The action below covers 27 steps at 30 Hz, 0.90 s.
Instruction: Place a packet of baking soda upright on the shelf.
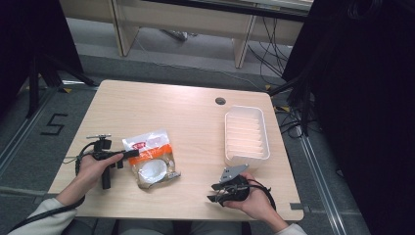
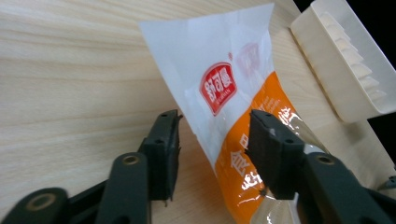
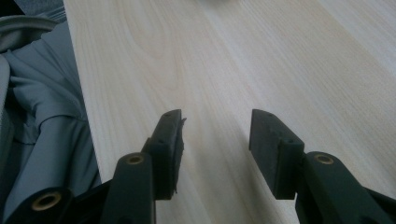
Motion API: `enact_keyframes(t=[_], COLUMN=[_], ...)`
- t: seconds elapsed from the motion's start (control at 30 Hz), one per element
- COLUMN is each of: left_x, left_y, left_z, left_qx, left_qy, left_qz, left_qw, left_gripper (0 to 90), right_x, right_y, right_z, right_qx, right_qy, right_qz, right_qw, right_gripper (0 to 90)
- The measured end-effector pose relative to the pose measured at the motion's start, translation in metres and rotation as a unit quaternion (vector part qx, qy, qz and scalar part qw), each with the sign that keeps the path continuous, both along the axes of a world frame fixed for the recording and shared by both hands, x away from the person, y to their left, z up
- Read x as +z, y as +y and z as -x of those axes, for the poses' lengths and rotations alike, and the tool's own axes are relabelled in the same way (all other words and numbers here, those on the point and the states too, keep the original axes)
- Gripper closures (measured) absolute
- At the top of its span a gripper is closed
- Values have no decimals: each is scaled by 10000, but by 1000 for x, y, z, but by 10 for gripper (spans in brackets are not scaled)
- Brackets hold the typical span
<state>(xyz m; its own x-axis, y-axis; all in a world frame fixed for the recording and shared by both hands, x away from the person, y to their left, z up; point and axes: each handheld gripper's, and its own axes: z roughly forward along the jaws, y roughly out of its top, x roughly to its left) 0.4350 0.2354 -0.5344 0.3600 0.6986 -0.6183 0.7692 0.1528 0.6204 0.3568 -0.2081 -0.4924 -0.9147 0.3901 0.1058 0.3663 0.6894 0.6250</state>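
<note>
From the high view I see the packet (image 1: 150,159) lying flat on the surface (image 1: 181,117), well left of the tray (image 1: 246,133); my left gripper (image 1: 131,153) sits at the packet's left edge, my right gripper (image 1: 213,198) just below the tray. In the left gripper view the packet (image 2: 224,98) is white on top with a red logo, orange and clear below; the fingers (image 2: 164,149) stand wide around its edge. In the right gripper view the fingers (image 3: 168,149) gape wide over bare surface (image 3: 243,60).

left hand-held gripper (image 1: 131,153): jaws apart | right hand-held gripper (image 1: 212,198): jaws apart
</note>
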Motion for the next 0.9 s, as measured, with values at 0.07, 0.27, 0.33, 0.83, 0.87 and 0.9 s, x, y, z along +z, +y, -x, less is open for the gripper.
enact_keyframes(t=[0.07, 0.27, 0.33, 0.83, 0.87, 0.9], left_x=[-1, 0, 3, 35, 37, 40], left_y=[-2, -5, -6, -5, -6, -9], left_z=[-2, -4, -2, 21, 23, 25], left_qx=[-173, -398, -479, -556, -599, -530], left_qy=[15, -169, -263, -735, -797, -821], left_qz=[71, -99, -148, 251, 257, 368], left_qw=[9998, 9990, 9984, 9954, 9947, 9945], left_gripper=[608, 780, 871, 890, 891, 891], right_x=[0, -1, -2, -1, -1, -1], right_y=[0, 1, 1, -2, -2, -2], right_z=[1, 1, 0, 0, 0, -1], right_qx=[-5, -11, -5, -59, -61, -72], right_qy=[33, 79, 87, -10, -10, -22], right_qz=[19, 83, 66, 118, 113, 114], right_qw=[10000, 9999, 9999, 9999, 9999, 9999], right_gripper=[553, 553, 553, 549, 548, 548])
